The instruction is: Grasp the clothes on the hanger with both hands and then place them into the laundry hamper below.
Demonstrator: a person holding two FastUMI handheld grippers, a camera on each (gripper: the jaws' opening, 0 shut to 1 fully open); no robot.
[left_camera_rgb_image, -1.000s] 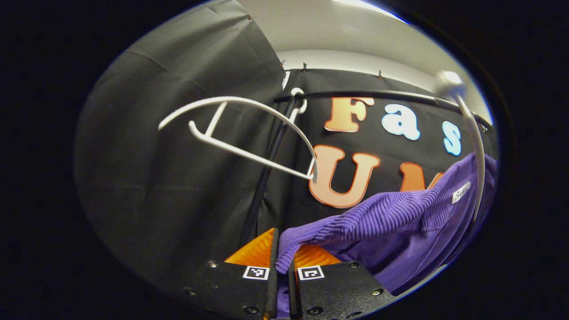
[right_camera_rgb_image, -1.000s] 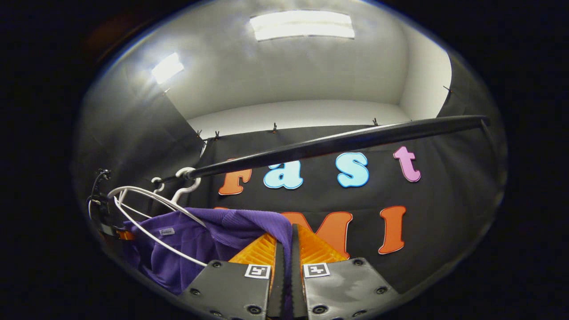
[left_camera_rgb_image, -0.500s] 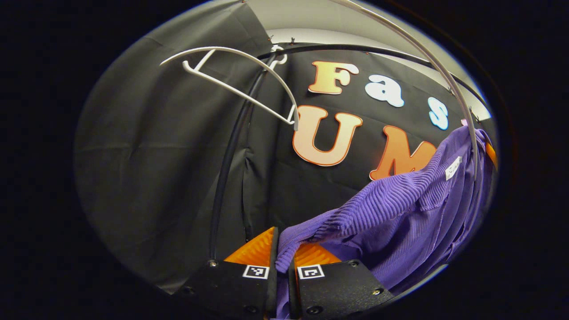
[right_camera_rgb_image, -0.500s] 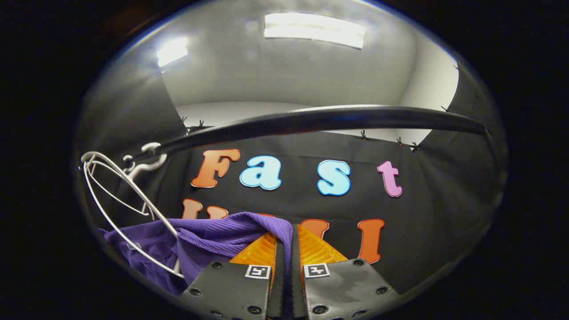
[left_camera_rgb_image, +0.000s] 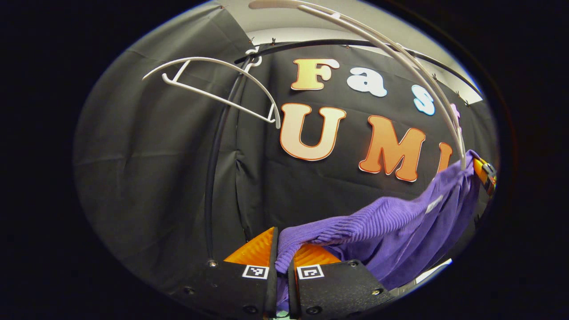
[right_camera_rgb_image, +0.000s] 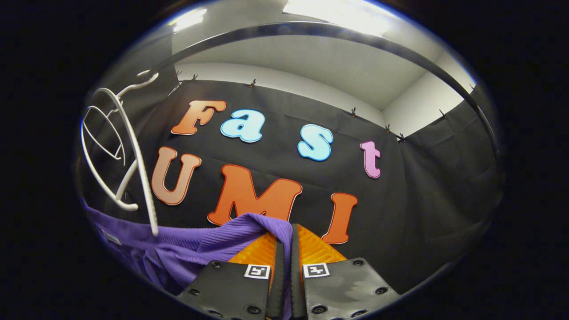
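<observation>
A purple ribbed garment (left_camera_rgb_image: 391, 222) stretches between my two grippers. My left gripper (left_camera_rgb_image: 281, 242) is shut on one end of its fabric, which runs off to the right in the left gripper view. My right gripper (right_camera_rgb_image: 284, 235) is shut on the other end of the purple garment (right_camera_rgb_image: 213, 240), which trails to the left in the right gripper view. A white hanger (left_camera_rgb_image: 400, 58) arcs above the garment, free of it. The other gripper (left_camera_rgb_image: 484, 171) shows at the cloth's far right end.
A black rail (right_camera_rgb_image: 355, 38) crosses overhead. Two white hangers (right_camera_rgb_image: 111, 146) hang from it at the left. A second white hanger (left_camera_rgb_image: 213, 84) hangs by a black upright pole (left_camera_rgb_image: 211, 178). Black cloth walls close the booth behind.
Both grippers have come down with the garment: the rail and hangers have risen in both views, and the cloth has slipped off the hanger's arm.
</observation>
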